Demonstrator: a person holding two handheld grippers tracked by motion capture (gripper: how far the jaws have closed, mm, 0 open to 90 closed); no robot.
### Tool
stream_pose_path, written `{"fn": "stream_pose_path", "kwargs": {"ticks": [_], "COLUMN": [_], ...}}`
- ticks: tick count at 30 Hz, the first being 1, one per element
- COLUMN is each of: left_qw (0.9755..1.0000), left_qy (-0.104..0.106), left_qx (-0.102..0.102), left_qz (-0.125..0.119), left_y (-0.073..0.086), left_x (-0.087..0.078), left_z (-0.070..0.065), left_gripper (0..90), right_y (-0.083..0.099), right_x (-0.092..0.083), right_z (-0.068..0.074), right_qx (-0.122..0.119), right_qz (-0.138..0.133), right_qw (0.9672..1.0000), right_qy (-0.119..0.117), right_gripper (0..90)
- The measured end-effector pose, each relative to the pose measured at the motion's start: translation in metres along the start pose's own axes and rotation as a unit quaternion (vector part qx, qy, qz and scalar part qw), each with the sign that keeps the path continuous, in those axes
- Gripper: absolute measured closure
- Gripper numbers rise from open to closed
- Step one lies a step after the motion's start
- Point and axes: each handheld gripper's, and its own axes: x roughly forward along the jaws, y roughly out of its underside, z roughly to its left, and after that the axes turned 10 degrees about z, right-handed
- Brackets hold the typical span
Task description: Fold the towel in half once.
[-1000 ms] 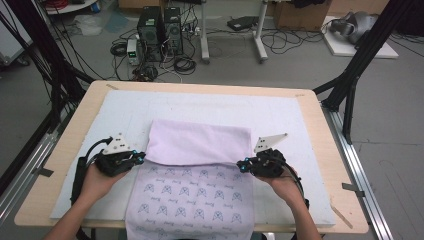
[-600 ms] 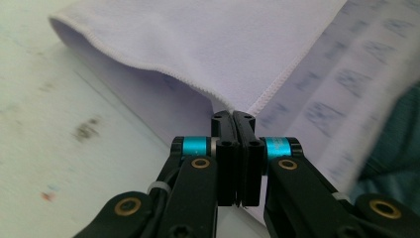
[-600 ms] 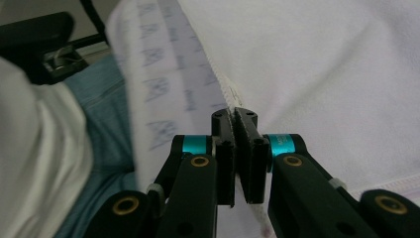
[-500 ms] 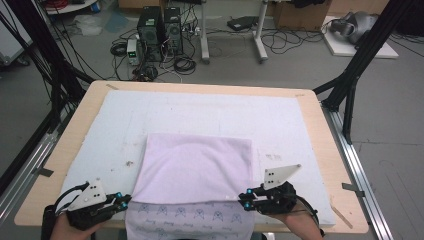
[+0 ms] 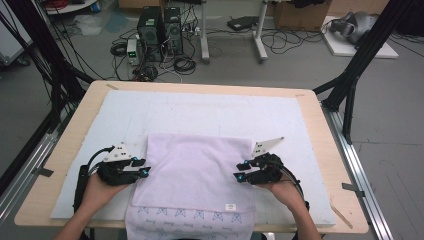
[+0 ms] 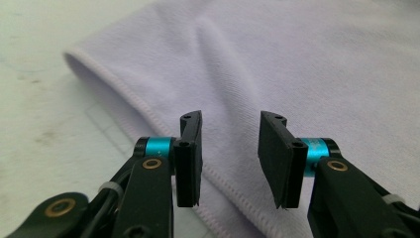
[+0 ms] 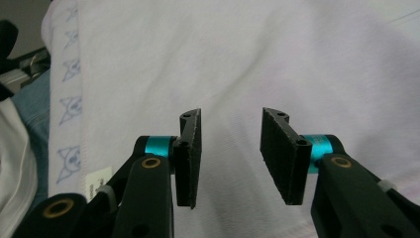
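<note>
Towel (image 5: 195, 180) folding stood partway done at this moment. We found the lilac towel lying flat on the white mat (image 5: 300, 120), its plain folded layer covering most of the patterned layer, whose printed strip remained exposed along the near table edge and hung slightly over it. We held the left gripper (image 5: 142, 167) at the towel's left hem and the right gripper (image 5: 240, 172) at its right hem. Both sets of jaws had just been opening and stood partly apart; in the left gripper view (image 6: 230, 158) and the right gripper view (image 7: 230, 156) the cloth lay beneath the gap, with no pad pressing on it. We judged the first fold laid down and released. Further folding to a compact size appeared to remain.
</note>
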Motion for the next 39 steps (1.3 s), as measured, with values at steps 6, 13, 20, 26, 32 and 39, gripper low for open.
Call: {"fn": "stream_pose_path", "kwargs": {"ticks": [6,13,20,26,32,39], "left_qw": [0.9996,0.9993,0.9982,0.9957,0.9951,0.9962], "left_qy": [0.011,0.020,0.024,0.037,0.046,0.038], "left_qx": [0.022,0.030,0.053,0.082,0.085,0.079], "left_qz": [0.016,0.002,-0.015,0.025,0.023,0.002], "left_y": [0.014,0.024,0.024,0.027,0.033,0.028], "left_x": [-0.002,-0.012,-0.027,-0.010,-0.002,-0.022], "left_z": [-0.016,-0.030,-0.042,-0.045,-0.044,-0.046], "left_gripper": [61.6,56.5,54.6,64.0,85.6,88.3], "right_y": [0.018,0.030,0.036,0.041,0.042,0.035], "right_x": [0.004,0.013,0.010,0.016,0.018,0.008], "right_z": [0.028,0.044,0.055,0.056,0.056,0.057], "right_qx": [-0.024,-0.032,-0.043,-0.044,-0.039,-0.029], "right_qz": [-0.014,-0.007,-0.007,0.012,0.014,-0.001], "right_qw": [0.9996,0.9994,0.9991,0.9989,0.9989,0.9995], "right_qy": [-0.008,-0.006,0.000,0.007,0.021,0.011], "right_gripper": [58.4,58.1,59.6,59.7,80.2,87.6]}}
